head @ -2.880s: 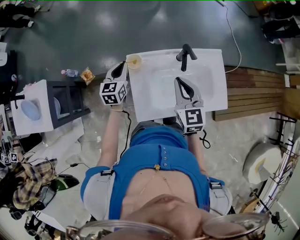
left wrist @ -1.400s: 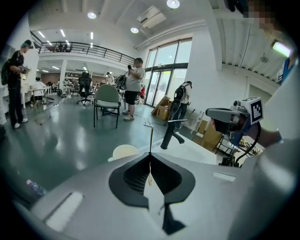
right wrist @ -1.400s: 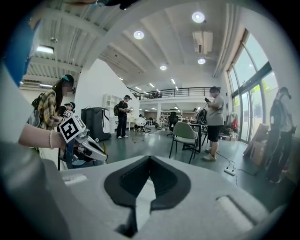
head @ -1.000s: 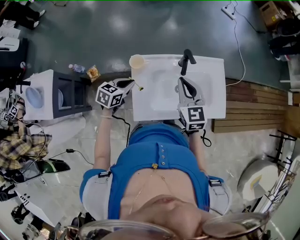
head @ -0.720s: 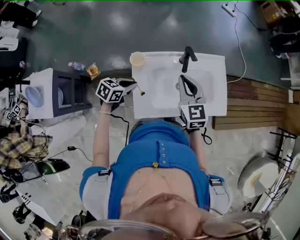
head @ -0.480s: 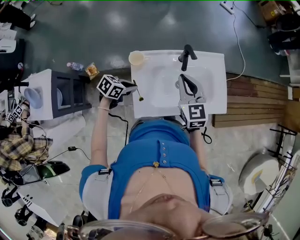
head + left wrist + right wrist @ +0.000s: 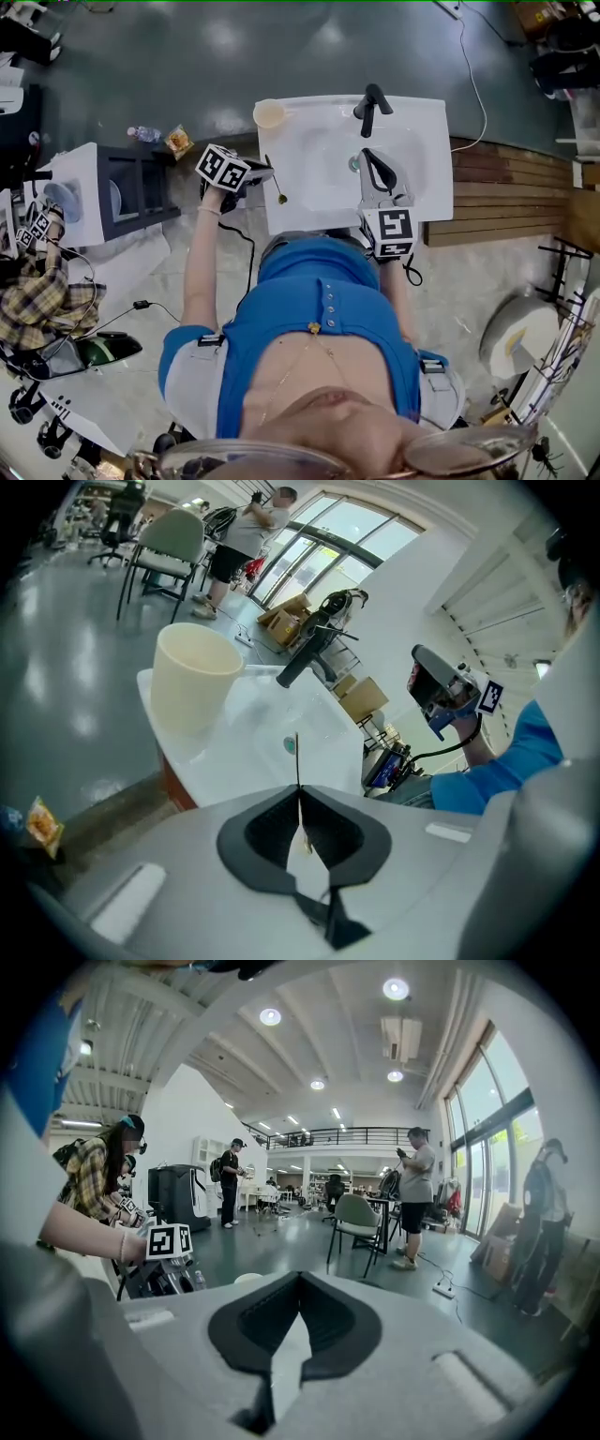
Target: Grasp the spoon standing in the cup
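A cream cup (image 7: pixel 270 113) stands on the far left corner of the white sink counter (image 7: pixel 422 122), with nothing in it. My left gripper (image 7: pixel 265 172) is at the counter's left edge, nearer me than the cup, shut on a thin spoon (image 7: pixel 275 183). In the left gripper view the spoon (image 7: pixel 297 761) shows edge-on, rising from between the shut jaws of the left gripper (image 7: pixel 298 789); the cup (image 7: pixel 192 686) is ahead and to the left. My right gripper (image 7: pixel 367 155) hovers over the basin, shut and empty, and the right gripper (image 7: pixel 298 1283) looks out at the hall.
A black faucet (image 7: pixel 373 105) stands at the back of the basin, with the drain (image 7: pixel 354 164) below it. A dark shelf unit (image 7: pixel 141 192) stands left of the counter. A bottle (image 7: pixel 141 134) and a snack bag (image 7: pixel 178 141) lie on the floor. Wooden boards (image 7: pixel 506 192) lie to the right.
The left gripper was at the cup 2.9 s ago; since then it has drawn back toward me with the spoon in it, clear of the cup. The right gripper has barely moved.
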Action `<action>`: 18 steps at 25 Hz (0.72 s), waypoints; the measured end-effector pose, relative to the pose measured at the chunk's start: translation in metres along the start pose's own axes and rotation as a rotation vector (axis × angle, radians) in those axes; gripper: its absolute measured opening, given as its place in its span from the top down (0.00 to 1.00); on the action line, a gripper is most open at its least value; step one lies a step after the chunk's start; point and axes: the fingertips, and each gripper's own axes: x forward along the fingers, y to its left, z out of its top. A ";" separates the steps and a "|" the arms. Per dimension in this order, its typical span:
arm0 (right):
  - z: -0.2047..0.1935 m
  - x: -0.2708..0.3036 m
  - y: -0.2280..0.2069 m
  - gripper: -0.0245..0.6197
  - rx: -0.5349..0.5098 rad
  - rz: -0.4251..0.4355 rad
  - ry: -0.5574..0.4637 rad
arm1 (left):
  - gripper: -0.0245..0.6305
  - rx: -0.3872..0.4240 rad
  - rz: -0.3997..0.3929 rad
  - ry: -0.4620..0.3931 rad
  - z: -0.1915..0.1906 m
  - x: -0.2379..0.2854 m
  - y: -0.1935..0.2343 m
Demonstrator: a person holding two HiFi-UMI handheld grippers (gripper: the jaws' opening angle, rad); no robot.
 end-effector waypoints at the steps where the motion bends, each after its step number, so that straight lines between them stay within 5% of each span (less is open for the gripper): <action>1: -0.001 0.000 0.000 0.96 0.003 -0.003 0.001 | 0.95 -0.016 -0.013 0.000 -0.001 0.002 0.001; 18: -0.007 -0.003 0.000 0.96 0.006 -0.027 0.016 | 0.92 -0.195 -0.017 0.027 -0.006 0.031 0.040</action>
